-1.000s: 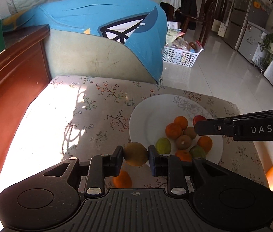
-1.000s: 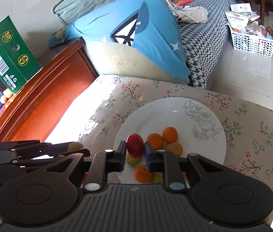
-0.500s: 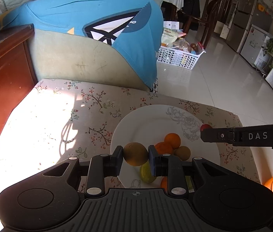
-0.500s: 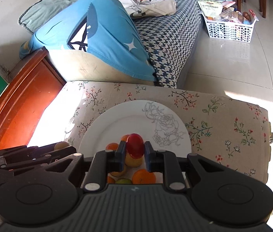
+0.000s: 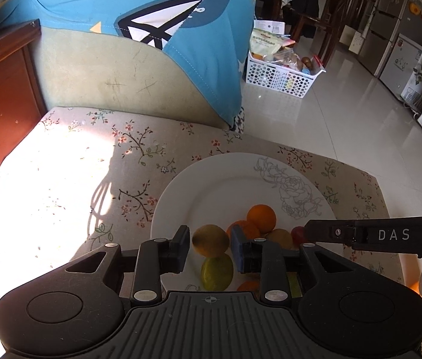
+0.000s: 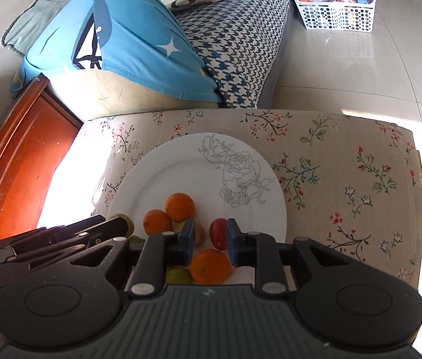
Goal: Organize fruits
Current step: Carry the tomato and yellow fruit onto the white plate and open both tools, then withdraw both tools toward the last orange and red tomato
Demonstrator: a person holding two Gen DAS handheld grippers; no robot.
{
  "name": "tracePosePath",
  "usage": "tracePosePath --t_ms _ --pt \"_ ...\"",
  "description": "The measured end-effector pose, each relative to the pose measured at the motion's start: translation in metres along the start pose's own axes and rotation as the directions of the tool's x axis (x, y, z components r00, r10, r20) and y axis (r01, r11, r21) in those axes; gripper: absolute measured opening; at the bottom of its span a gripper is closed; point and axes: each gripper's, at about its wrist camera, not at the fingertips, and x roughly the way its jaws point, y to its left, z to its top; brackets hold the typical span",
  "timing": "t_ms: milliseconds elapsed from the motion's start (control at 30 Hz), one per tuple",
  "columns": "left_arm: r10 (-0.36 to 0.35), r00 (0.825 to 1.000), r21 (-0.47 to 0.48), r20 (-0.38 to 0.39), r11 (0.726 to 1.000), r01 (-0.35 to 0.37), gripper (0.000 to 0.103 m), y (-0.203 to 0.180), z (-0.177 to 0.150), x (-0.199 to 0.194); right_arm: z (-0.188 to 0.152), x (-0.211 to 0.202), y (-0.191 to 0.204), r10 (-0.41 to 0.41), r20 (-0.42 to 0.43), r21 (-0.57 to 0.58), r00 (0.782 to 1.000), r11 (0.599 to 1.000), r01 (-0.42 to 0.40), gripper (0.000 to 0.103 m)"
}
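A yellow-brown fruit [image 5: 210,240] is seen between the pads of the left gripper [image 5: 210,246], over the near part of the white plate [image 5: 226,179]; the right pad touches it, a thin gap shows at the left pad, so a firm clamp cannot be confirmed. A green fruit [image 5: 217,272] lies on the plate just below it. Two oranges [image 5: 261,217] and a brownish fruit [image 5: 279,236] are grouped beside it on the plate.

A red fruit [image 6: 219,233] is seen inside the right gripper [image 6: 210,243], whose pads are spread apart, with a gap at the left pad; it seems to rest on the plate [image 6: 181,161]. An orange [image 6: 210,266] lies just below, two more oranges [image 6: 180,207] to the left. The plate sits on a floral-clothed surface [image 6: 345,185]. A blue cushion [image 6: 115,48] and a white basket [image 6: 336,12] are behind.
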Motion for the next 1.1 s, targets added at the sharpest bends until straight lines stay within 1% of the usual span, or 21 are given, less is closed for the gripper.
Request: tracePosePath --t_ms 33,67,100,133,233,300,433,500,567,700,833,933,1000,1100 --pt "0.001 1.000 0.000 0.004 1.000 -0.001 0.033 0.000 0.001 -0.002 0.000 -0.001 0.000 0.006 0.002 0.004 1.000 1.000 -0.006 0.024" --pt "0.004 1.000 -0.006 0.010 1.000 -0.004 0.038 -0.001 0.002 -0.004 0.001 -0.003 0.000 0.011 0.005 0.006 1.000 1.000 -0.011 0.024" --pt "0.006 1.000 -0.013 0.017 1.000 -0.006 0.046 -0.001 0.003 -0.007 0.001 -0.004 0.001 0.018 0.011 0.010 1.000 1.000 -0.018 0.024" --pt "0.008 1.000 -0.018 0.025 1.000 -0.008 0.049 0.000 0.004 -0.010 0.001 -0.006 0.001 0.021 0.016 0.010 1.000 1.000 -0.021 0.024" --pt "0.015 0.999 -0.013 0.034 1.000 -0.014 0.052 -0.001 0.008 -0.018 0.001 -0.011 0.005 0.026 0.030 -0.008 0.999 1.000 -0.026 0.024" --pt "0.029 0.999 -0.019 0.029 0.999 -0.028 0.062 0.000 0.008 -0.024 -0.001 -0.013 0.008 0.045 0.026 -0.016 0.999 0.999 -0.045 0.024" --pt "0.073 0.997 -0.023 0.014 0.997 -0.073 0.063 0.008 0.008 -0.036 -0.007 -0.015 0.019 0.075 0.014 -0.054 0.997 0.996 -0.074 0.025" --pt "0.099 0.995 -0.036 0.009 0.994 -0.099 0.068 0.017 0.006 -0.046 -0.011 -0.016 0.027 0.088 0.007 -0.084 0.996 0.993 -0.087 0.025" --pt "0.131 0.991 -0.051 0.008 0.990 -0.131 0.070 0.027 0.002 -0.057 -0.016 -0.016 0.035 0.102 -0.004 -0.113 0.995 0.988 -0.102 0.026" --pt "0.196 0.980 -0.094 0.013 0.976 -0.194 0.072 0.047 -0.009 -0.078 -0.028 -0.015 0.054 0.159 -0.035 -0.180 0.987 0.970 -0.162 0.026" --pt "0.229 0.973 -0.123 0.002 0.966 -0.227 0.072 0.059 -0.024 -0.090 -0.039 -0.012 0.072 0.225 -0.071 -0.223 0.972 0.946 -0.235 0.026" --pt "0.230 0.973 -0.089 -0.003 0.969 -0.229 0.072 0.059 -0.033 -0.090 -0.045 -0.006 0.083 0.249 -0.090 -0.246 0.964 0.933 -0.264 0.026" --pt "0.226 0.974 -0.043 -0.011 0.973 -0.226 0.072 0.056 -0.038 -0.087 -0.047 -0.001 0.089 0.259 -0.105 -0.252 0.960 0.927 -0.278 0.026" --pt "0.241 0.970 -0.004 -0.032 0.970 -0.242 0.071 0.056 -0.045 -0.080 -0.050 0.008 0.096 0.268 -0.130 -0.250 0.955 0.923 -0.293 0.026"
